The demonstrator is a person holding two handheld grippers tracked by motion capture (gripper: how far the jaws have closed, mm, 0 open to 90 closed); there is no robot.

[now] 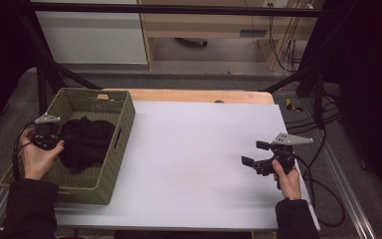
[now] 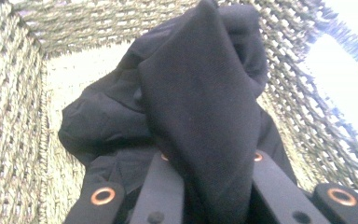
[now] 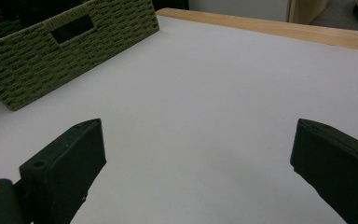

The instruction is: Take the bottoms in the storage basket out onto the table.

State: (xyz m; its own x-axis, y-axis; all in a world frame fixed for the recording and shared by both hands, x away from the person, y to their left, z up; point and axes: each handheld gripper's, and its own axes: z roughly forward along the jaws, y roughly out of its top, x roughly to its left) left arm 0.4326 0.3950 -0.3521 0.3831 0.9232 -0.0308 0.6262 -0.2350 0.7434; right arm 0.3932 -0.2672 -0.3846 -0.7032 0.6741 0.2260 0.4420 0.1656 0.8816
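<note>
The high view looks forward and down from above the person's side, taking in the whole tabletop [image 1: 194, 164], the woven basket [image 1: 122, 107] at its left end and the floor beyond.

The left gripper view sits inside that basket [image 2: 14, 116], very near, looking along its fingers [image 2: 163, 186] at the black cloth [image 2: 200, 107] pinched between them, basket walls on either side of the fingers.

The right gripper view rides low over the tabletop [image 3: 205, 98], looking level past its spread fingers [image 3: 70, 158] toward the basket [image 3: 74, 42] ahead of the left finger. All three views share the basket.
</note>
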